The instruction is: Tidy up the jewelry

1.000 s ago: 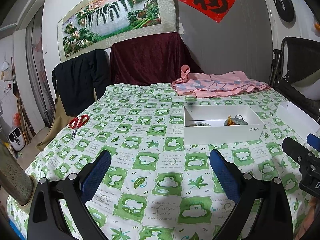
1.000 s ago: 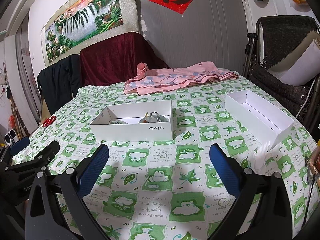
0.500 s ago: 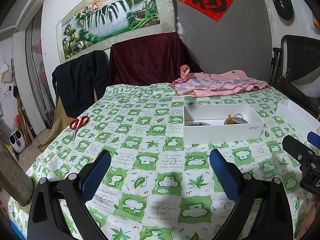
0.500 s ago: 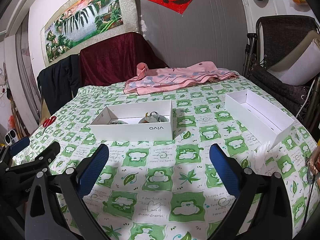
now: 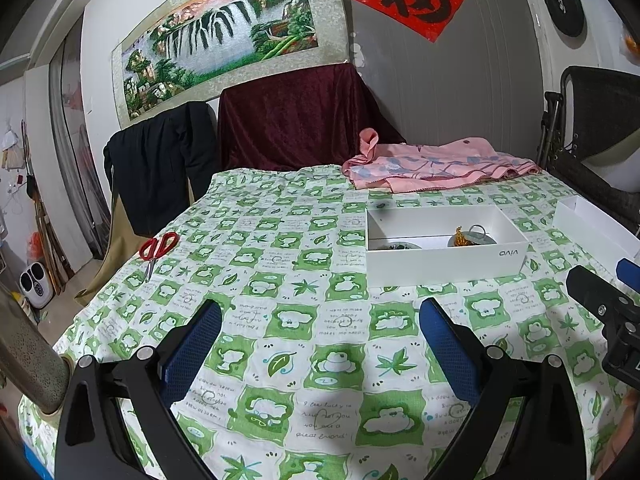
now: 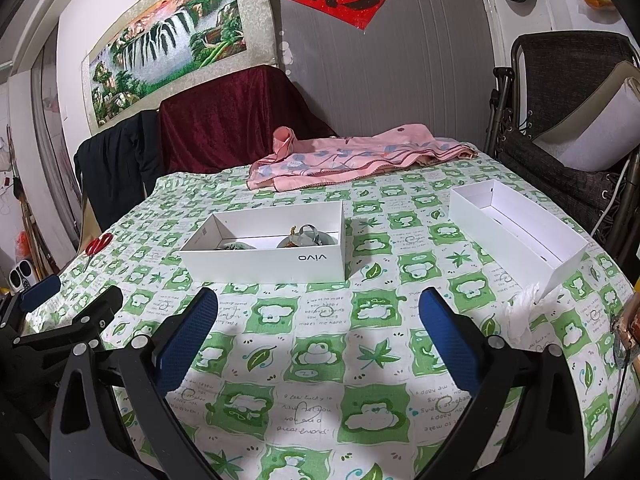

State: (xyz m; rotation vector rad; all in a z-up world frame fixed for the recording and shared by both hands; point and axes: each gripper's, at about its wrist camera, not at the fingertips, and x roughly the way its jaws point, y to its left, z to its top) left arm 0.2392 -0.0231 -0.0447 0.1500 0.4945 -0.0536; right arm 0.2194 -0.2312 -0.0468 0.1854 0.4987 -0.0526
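A white box marked "vivo" [image 5: 444, 264] [image 6: 264, 262] sits on the green patterned tablecloth [image 5: 304, 360]. Inside it lie pieces of jewelry [image 5: 466, 237] [image 6: 302, 236], gold and silver, partly hidden by the box wall. A second white box [image 6: 516, 232] [image 5: 592, 228], which looks empty, stands to the right. My left gripper [image 5: 320, 344] hovers open over the cloth, short of the vivo box and to its left. My right gripper [image 6: 318, 340] is open too, in front of that box, with nothing between its fingers. Each gripper shows at the edge of the other's view.
Red scissors [image 5: 157, 247] [image 6: 97, 246] lie near the table's left edge. A pink cloth [image 5: 432, 166] [image 6: 352, 160] is bunched at the far side. A crumpled white tissue [image 6: 522, 314] lies beside the second box. Draped chairs stand behind, a dark chair [image 6: 568, 120] at right.
Nothing on the table has moved. Both views have shifted only very slightly; both grippers remain open.
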